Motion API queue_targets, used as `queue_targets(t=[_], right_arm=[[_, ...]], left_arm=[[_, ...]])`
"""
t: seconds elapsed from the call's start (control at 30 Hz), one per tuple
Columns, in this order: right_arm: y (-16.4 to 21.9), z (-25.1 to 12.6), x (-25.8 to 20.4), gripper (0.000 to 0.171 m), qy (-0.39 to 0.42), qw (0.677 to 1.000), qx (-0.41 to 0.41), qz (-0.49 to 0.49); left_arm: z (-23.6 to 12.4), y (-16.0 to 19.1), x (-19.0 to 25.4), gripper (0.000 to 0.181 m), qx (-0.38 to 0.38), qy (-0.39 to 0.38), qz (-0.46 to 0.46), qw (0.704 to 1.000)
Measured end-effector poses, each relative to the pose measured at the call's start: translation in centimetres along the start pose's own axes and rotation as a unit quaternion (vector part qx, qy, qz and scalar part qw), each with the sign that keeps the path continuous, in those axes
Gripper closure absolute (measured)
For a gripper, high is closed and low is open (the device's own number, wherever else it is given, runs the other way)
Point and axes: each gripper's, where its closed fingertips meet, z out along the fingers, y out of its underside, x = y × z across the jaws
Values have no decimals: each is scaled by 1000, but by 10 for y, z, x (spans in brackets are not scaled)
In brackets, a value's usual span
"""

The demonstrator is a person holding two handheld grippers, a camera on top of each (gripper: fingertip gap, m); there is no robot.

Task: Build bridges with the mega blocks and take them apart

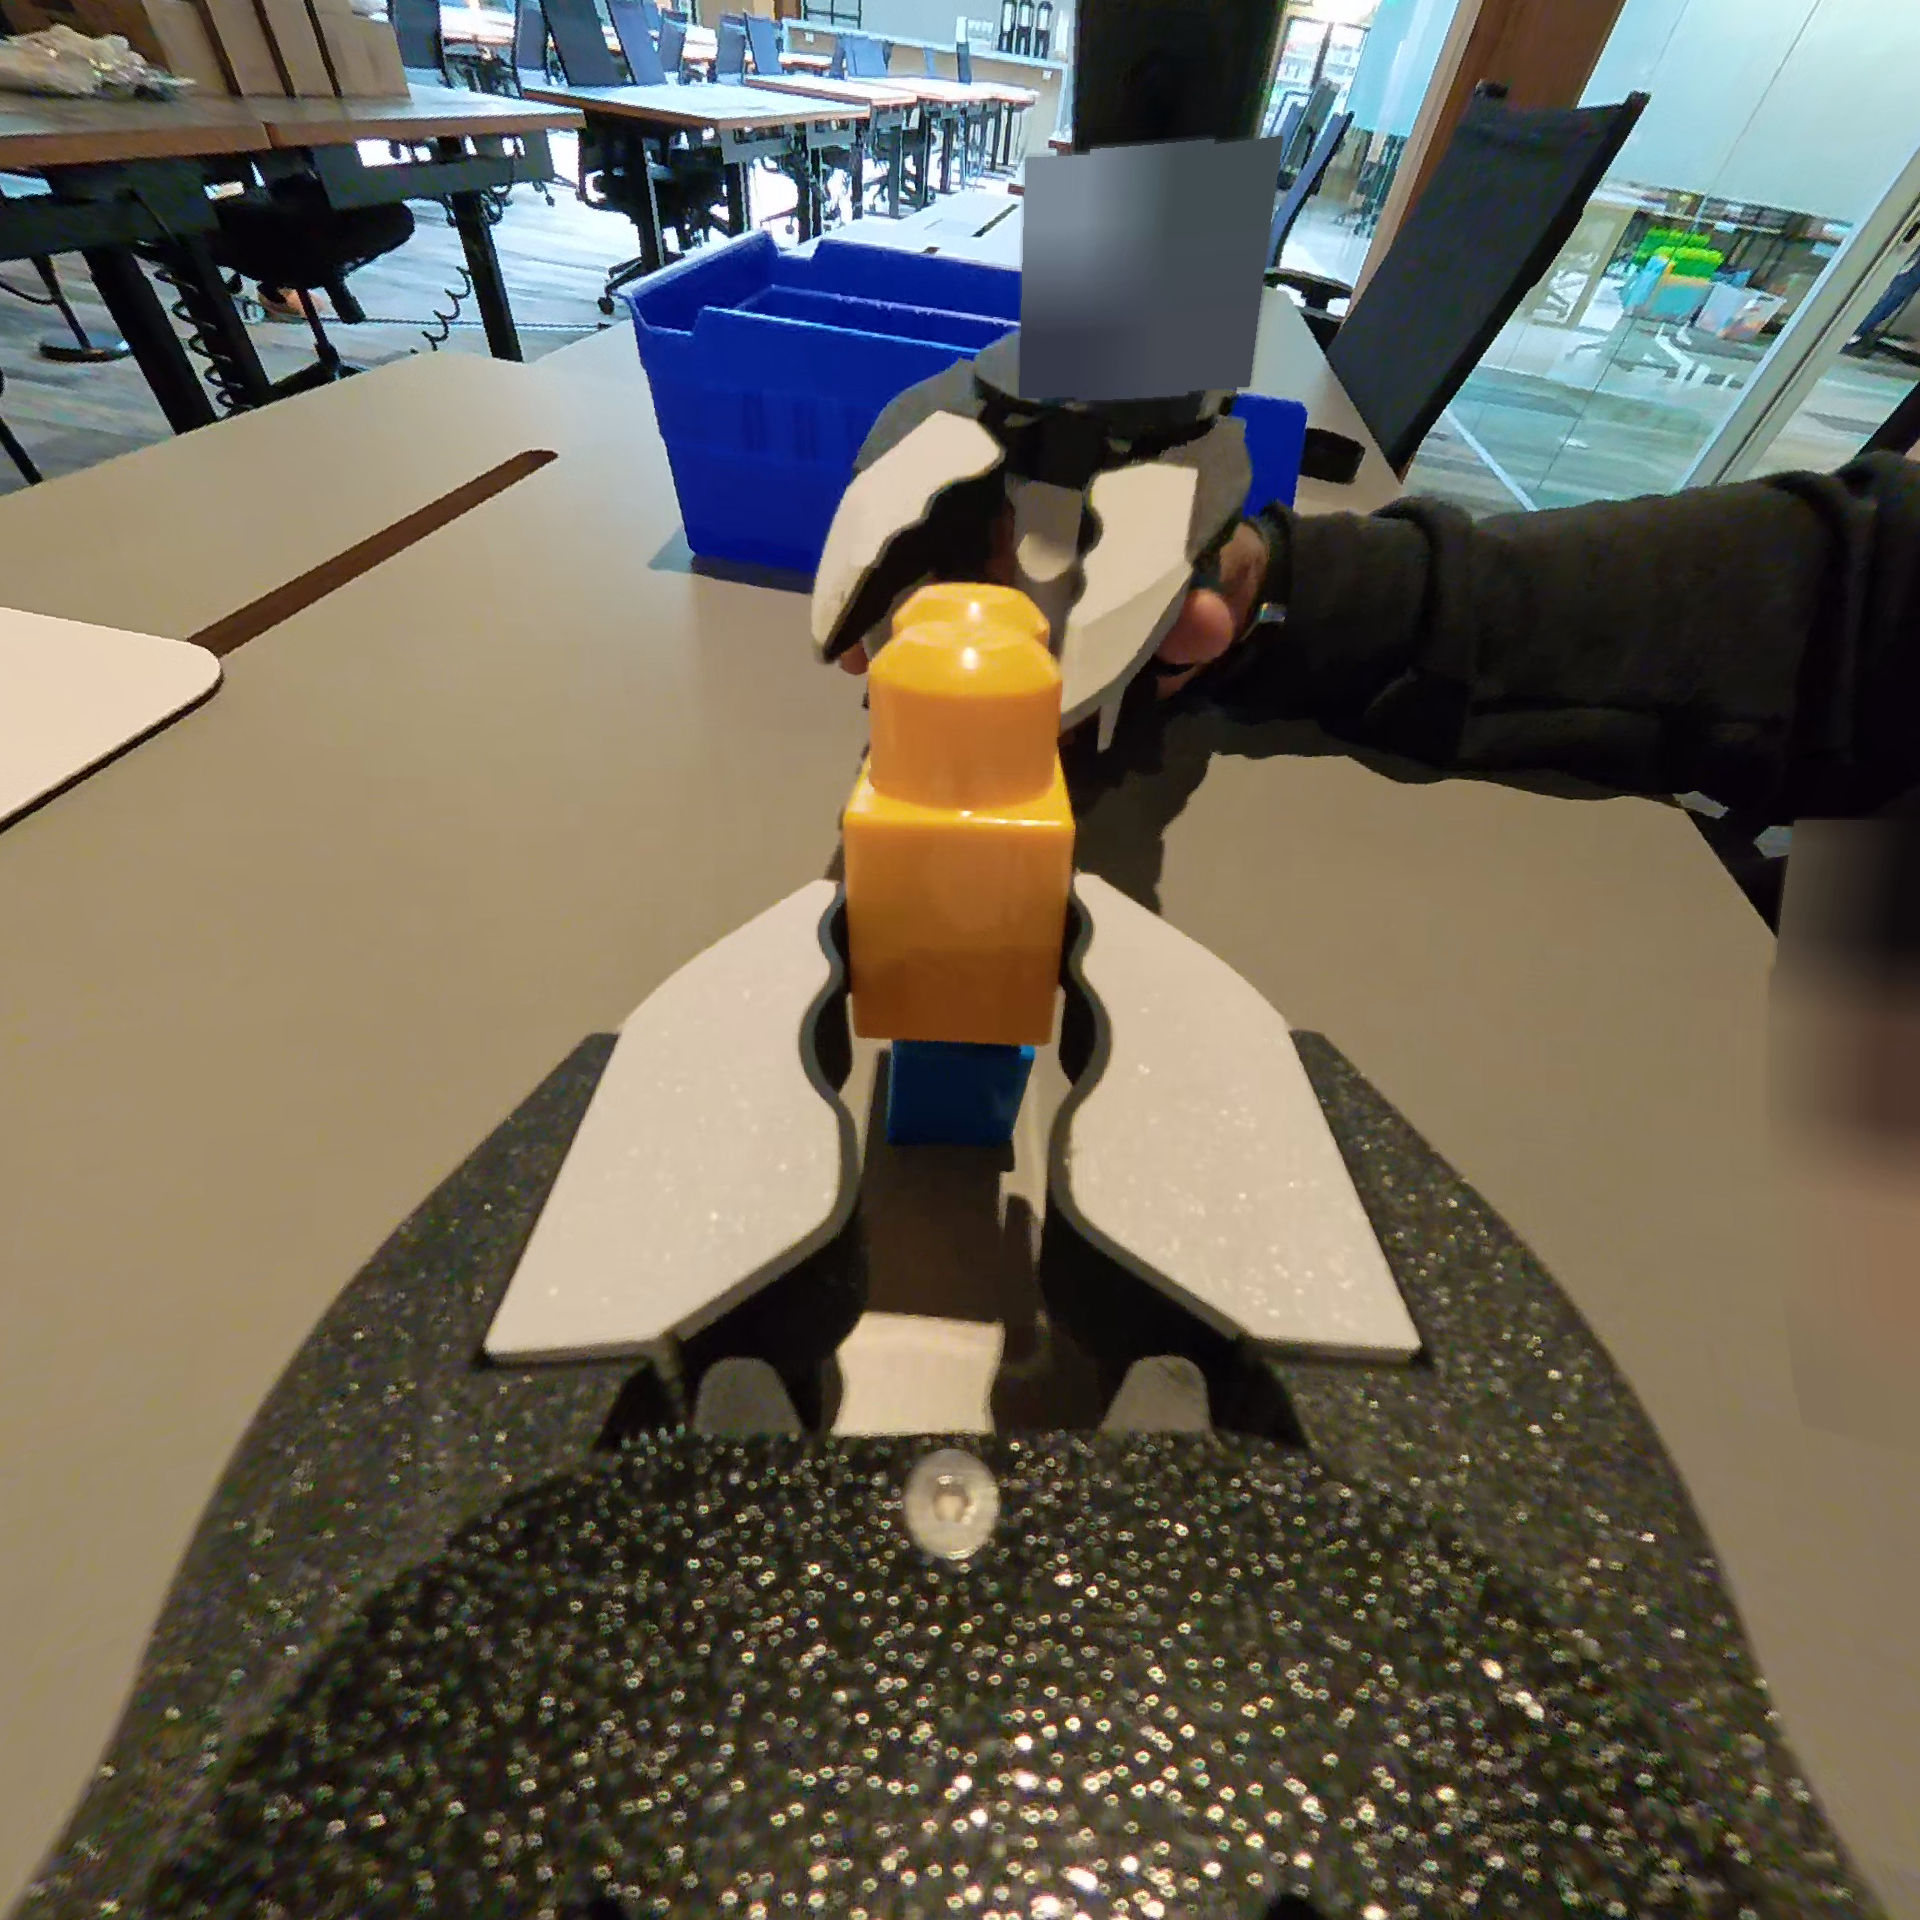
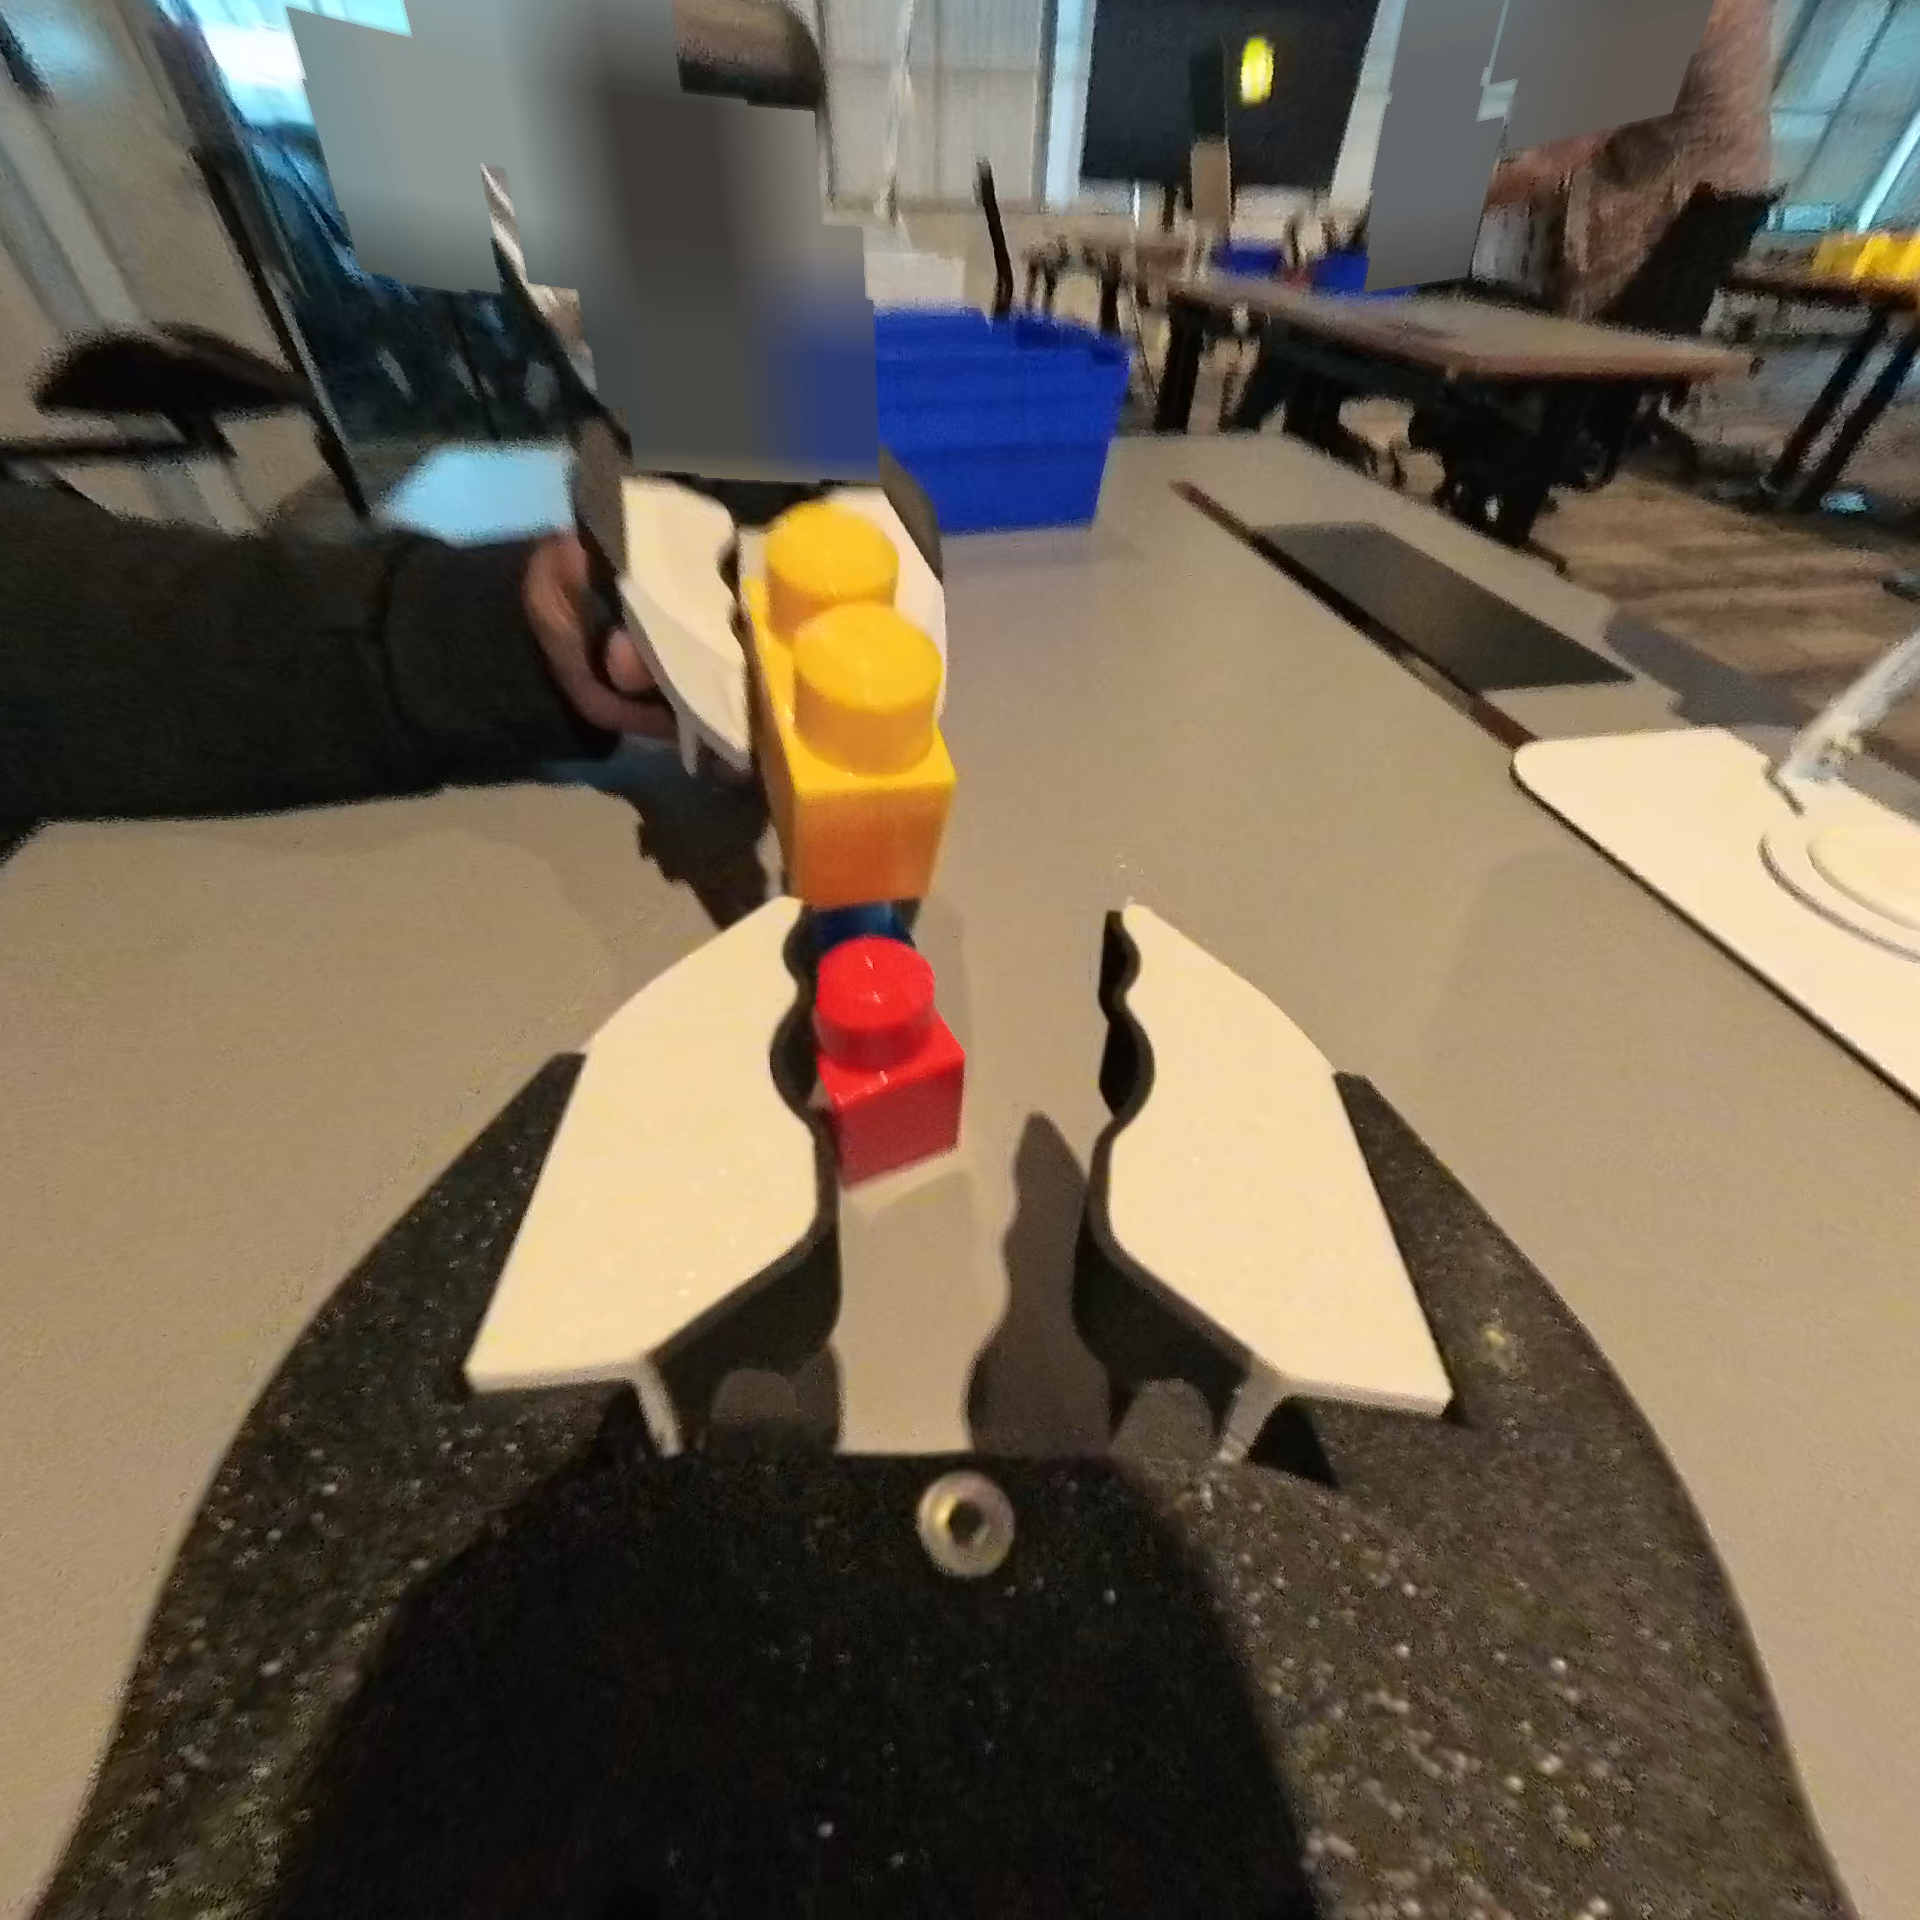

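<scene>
Mega blocks mid-bridge on the tabletop (image 1: 416,831), left claw pinching the yellow span.
We count three blocks: one yellow two-stud block (image 1: 961,831), one blue block (image 1: 951,1101) under it, one red single-stud block (image 2: 888,1060) just in front of the blue one in the right wrist view. Left claw (image 1: 956,966) is pressed onto the yellow block's sides; whether yellow is fully seated on blue we cannot tell. Right claw (image 2: 956,997) is spread, its left finger against the red block, not gripping. We judge the bridge unfinished or already coming apart; red looks uncovered. Two blue bins (image 1: 769,416) sit nested at the far end, one white mat (image 2: 1704,842) off to the side.
</scene>
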Motion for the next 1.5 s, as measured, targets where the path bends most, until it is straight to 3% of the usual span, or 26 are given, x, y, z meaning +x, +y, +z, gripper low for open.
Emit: queue_targets(t=[0.13, 0.23, 0.43, 0.6, 1.5], right_arm=[[23, -7, 16, 124, 44, 995, -85, -25], [27, -8, 21, 128, 56, 993, -99, -15], [56, 1, 10, 129, 42, 974, -213, -65], [73, 8, 1, 128, 36, 954, -274, -118], [71, 9, 9, 130, 65, 954, -268, -120]], left_arm=[[-8, -4, -3, 145, 0, -12, 6, 1000], [-21, -4, -7, 145, -15, -25, 15, 999], [-42, 14, -11, 145, -73, -17, 8, 997], [-33, 37, -13, 145, -127, -11, 0, 992], [-28, 39, -15, 145, -123, -7, -10, 992]])
